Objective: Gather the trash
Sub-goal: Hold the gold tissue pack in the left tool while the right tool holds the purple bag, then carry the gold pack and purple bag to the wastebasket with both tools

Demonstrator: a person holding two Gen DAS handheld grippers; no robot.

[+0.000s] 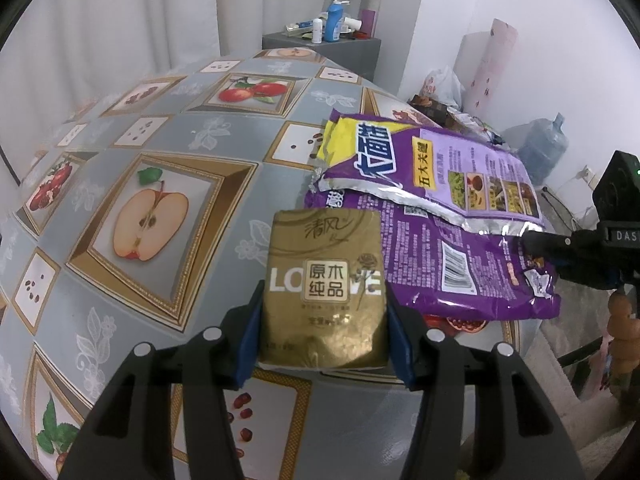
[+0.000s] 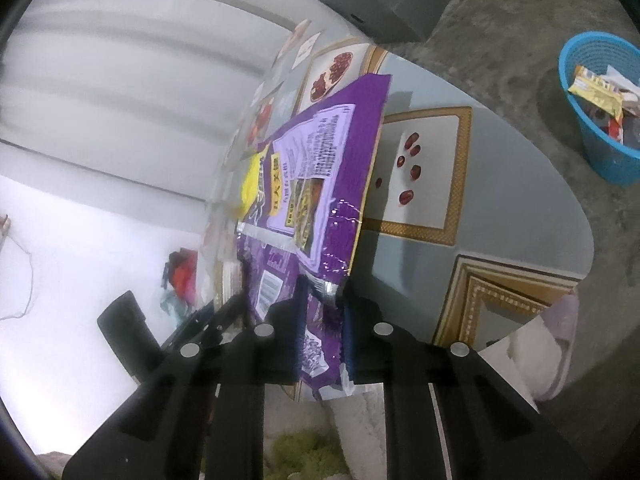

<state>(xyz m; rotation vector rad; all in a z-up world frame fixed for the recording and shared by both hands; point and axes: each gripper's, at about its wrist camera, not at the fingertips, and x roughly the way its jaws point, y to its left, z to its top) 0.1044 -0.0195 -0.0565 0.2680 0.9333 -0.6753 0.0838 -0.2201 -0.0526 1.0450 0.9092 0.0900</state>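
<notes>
Fruit-print table (image 1: pixel 168 152) — tissue pack (image 1: pixel 326 288) between left gripper (image 1: pixel 324 344).

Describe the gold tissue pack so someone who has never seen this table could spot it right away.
Start at the round table with the fruit-print cloth. Near its edge, just left of the purple snack bags, lies the gold tissue pack, clamped between the left tongs. It alone is small, squarish and metallic gold, with white LOVE lettering and a rose outline.

Glossy wrappers on a smooth printed tablecloth.
We see a shiny gold film tissue pack (image 1: pixel 324 292), purple snack bags (image 1: pixel 440 208) of crinkled plastic with silvery foil lining, a slick tablecloth (image 1: pixel 160 140), and a blue woven-look plastic basket (image 2: pixel 600 108) on rough concrete floor (image 2: pixel 520 32).
</notes>
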